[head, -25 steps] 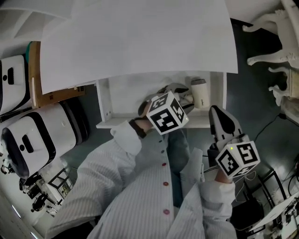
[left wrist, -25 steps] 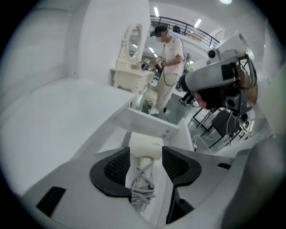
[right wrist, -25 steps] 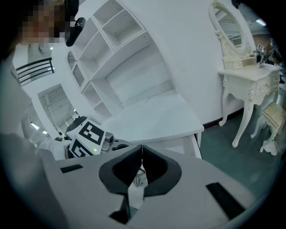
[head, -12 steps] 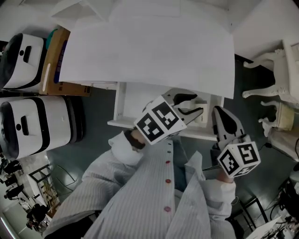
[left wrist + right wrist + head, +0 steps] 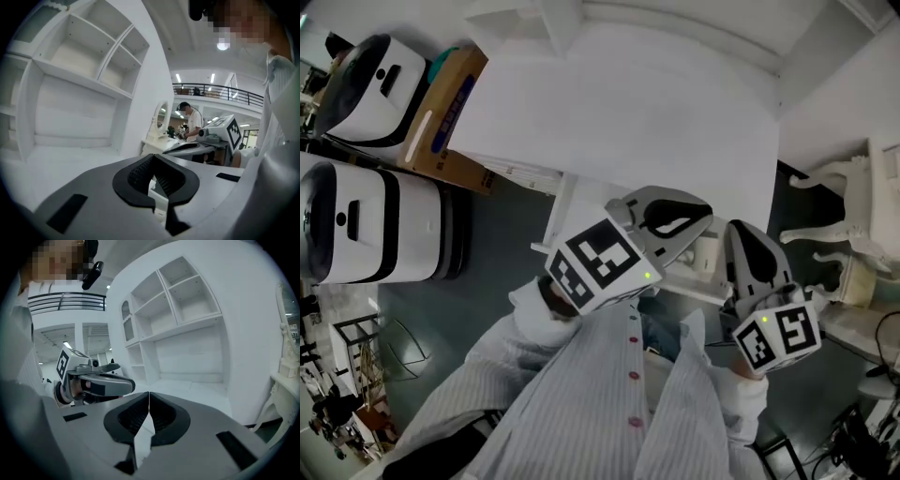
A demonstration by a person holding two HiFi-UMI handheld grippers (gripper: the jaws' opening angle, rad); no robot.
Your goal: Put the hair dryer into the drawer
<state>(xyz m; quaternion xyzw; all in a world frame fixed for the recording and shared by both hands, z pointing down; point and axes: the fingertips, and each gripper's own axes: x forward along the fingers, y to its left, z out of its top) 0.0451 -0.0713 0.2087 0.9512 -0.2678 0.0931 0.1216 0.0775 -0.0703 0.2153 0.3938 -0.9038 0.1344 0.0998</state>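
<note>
The white desk top [image 5: 628,112] fills the middle of the head view, with the open drawer [image 5: 560,214] under its near edge, mostly behind my grippers. A pale piece of the hair dryer [image 5: 705,255] shows inside the drawer, between the two grippers. My left gripper [image 5: 703,216] is held high over the drawer and is shut with nothing in it; its tips meet in the left gripper view [image 5: 152,158]. My right gripper [image 5: 739,232] is beside it on the right, also shut and empty [image 5: 149,397]. Both point nearly level toward white shelves.
Two white and black machines [image 5: 366,220] and a cardboard box [image 5: 450,112] stand left of the desk. A white ornate chair [image 5: 839,234] is at the right. White shelving [image 5: 84,70] rises behind the desk. A person [image 5: 190,119] stands far off.
Both grippers have risen well above the drawer and tilted up toward level. The left jaws, wide open a second ago, have closed on nothing. The hair dryer stays in the drawer.
</note>
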